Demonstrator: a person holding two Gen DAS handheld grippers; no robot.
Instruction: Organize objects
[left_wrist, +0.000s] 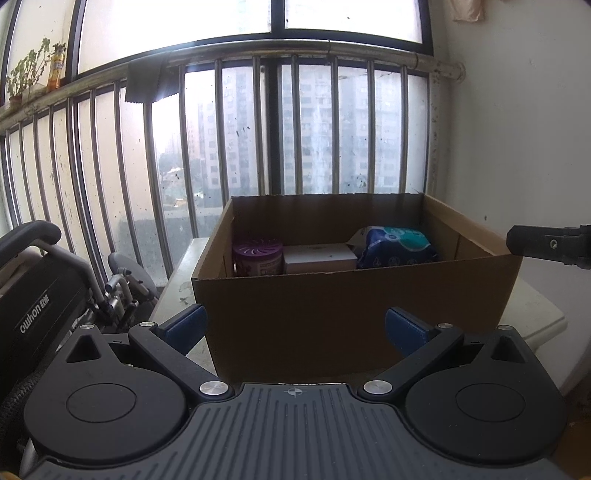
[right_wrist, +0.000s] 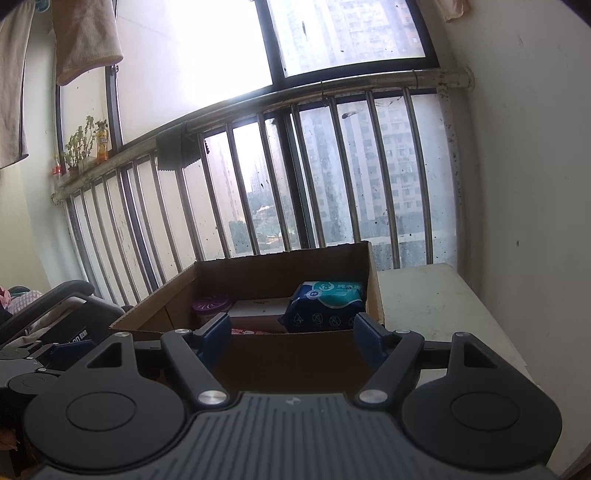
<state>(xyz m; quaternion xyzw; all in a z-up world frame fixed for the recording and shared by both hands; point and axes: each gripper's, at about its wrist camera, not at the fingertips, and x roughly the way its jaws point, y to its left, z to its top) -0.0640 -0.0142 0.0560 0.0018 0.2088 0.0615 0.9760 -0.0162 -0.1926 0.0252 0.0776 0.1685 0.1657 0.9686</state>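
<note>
Brown corrugated cardboard box (left_wrist: 354, 295) sits open on the white table (right_wrist: 436, 295) by the barred window. Inside along the far wall: purple round vented-lid canister (left_wrist: 257, 254), flat white carton (left_wrist: 319, 257), blue-teal soft wipes pack (left_wrist: 395, 245); pack print too small to read. Near wall hides the box floor; a red item (right_wrist: 251, 331) is barely visible. Left gripper (left_wrist: 295, 328) and right gripper (right_wrist: 291, 334): fingers spread wide, holding nothing. Black wheelchair backrest (left_wrist: 33, 317) reads "owhon".

The black wheelchair back (left_wrist: 37, 314) reads, seemingly, "owhon"; other labels illegible.
</note>
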